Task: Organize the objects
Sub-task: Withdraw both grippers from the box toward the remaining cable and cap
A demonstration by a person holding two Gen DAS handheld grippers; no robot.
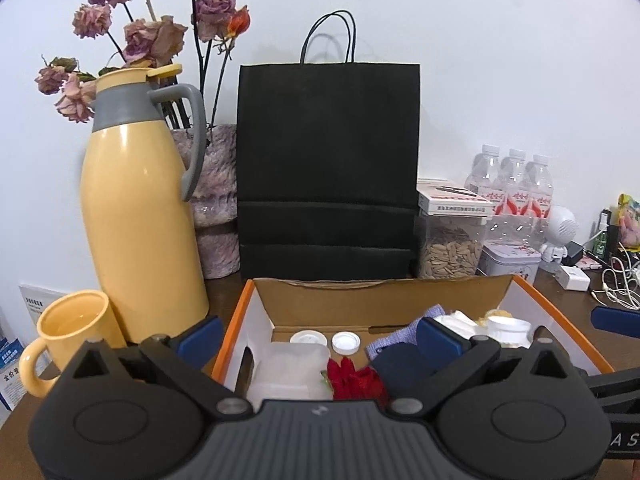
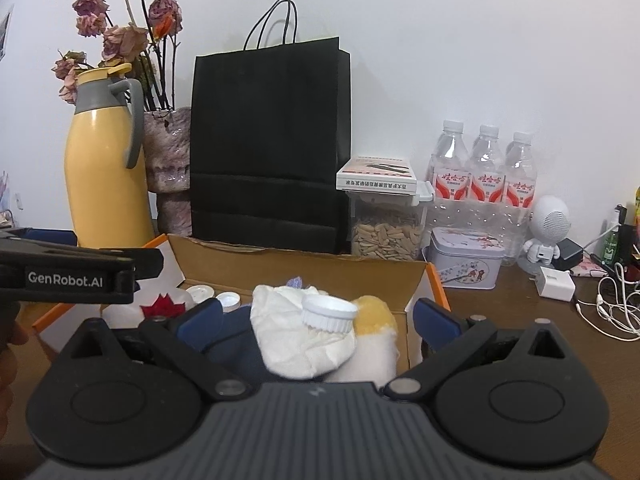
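Item: open cardboard box with orange rim (image 1: 236, 320), standing on the dark wooden table (image 2: 520, 292), holding the things to be sorted; both my claws hover over it, spread wide and holding nothing. Left claw (image 1: 320, 334): its blue pads frame a translucent plastic container (image 1: 292, 368), two white screw caps (image 1: 346, 342) and a red fabric flower (image 1: 356, 378). Right claw (image 2: 318, 316): its pads frame a crumpled white cloth bundle (image 2: 296, 340) with a ribbed white bottle cap (image 2: 329, 312) perched loose on top, a yellow fuzzy object (image 2: 376, 316) touching it on the right. Risks, as I judge them: the perched cap looks unsteady, so any nudge of the cloth could tip it down among the contents; closing on soft cloth may drag neighbouring pieces along; my two claws sit near each other over one box and could knock together. Adjacent hazards: tall yellow thermos jug with grey handle (image 1: 140, 216) and yellow ceramic mug (image 1: 76, 328) just beside the box's left wall, black paper bag (image 2: 268, 144) behind it, all liable to topple if the box is shoved
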